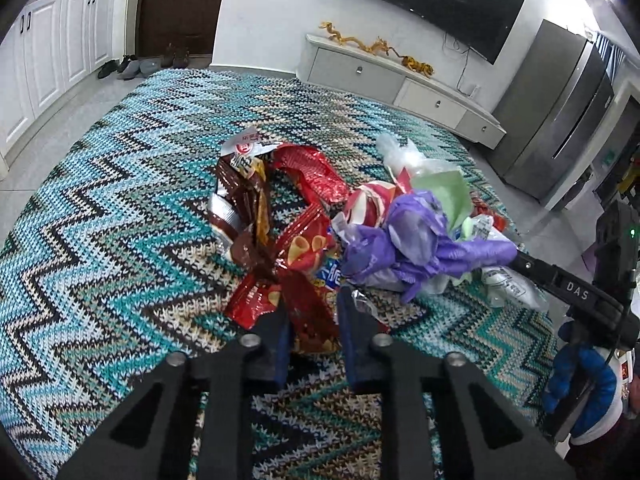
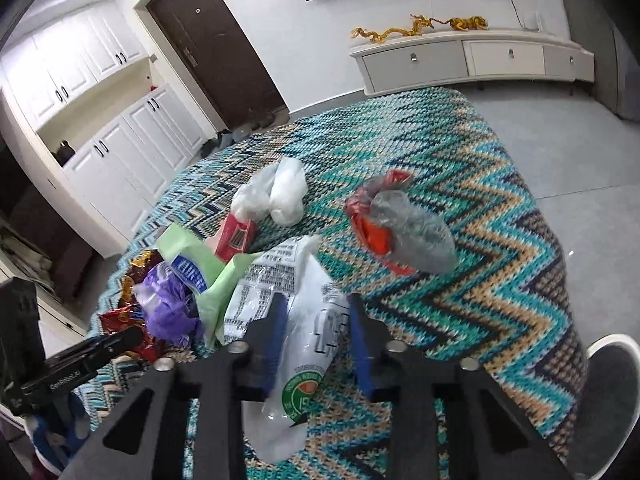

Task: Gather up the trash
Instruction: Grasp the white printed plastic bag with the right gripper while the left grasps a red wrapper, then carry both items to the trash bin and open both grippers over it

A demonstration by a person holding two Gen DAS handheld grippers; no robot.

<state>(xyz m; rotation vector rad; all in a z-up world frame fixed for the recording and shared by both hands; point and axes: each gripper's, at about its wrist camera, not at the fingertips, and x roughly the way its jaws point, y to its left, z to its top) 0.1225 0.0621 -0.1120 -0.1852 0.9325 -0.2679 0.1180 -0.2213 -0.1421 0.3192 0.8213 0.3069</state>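
On the zigzag-patterned tabletop (image 1: pixel 100 240), the left gripper (image 1: pixel 312 312) pinches the near end of a red snack wrapper (image 1: pixel 304 256) running away from it, while the right gripper (image 2: pixel 316 320), fingers apart, straddles a white printed bag (image 2: pixel 304 320) lying lengthwise between them.

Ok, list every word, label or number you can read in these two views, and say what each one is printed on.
"DAS": white letters on the right gripper body, left wrist view.
Small white word on the left gripper body: blurred, unreadable.
Printed white plastic bag: dense black text and green round logo, too small.
Blue label on green packet: blurred.
Brown snack wrapper and red chip bag: lettering unreadable.
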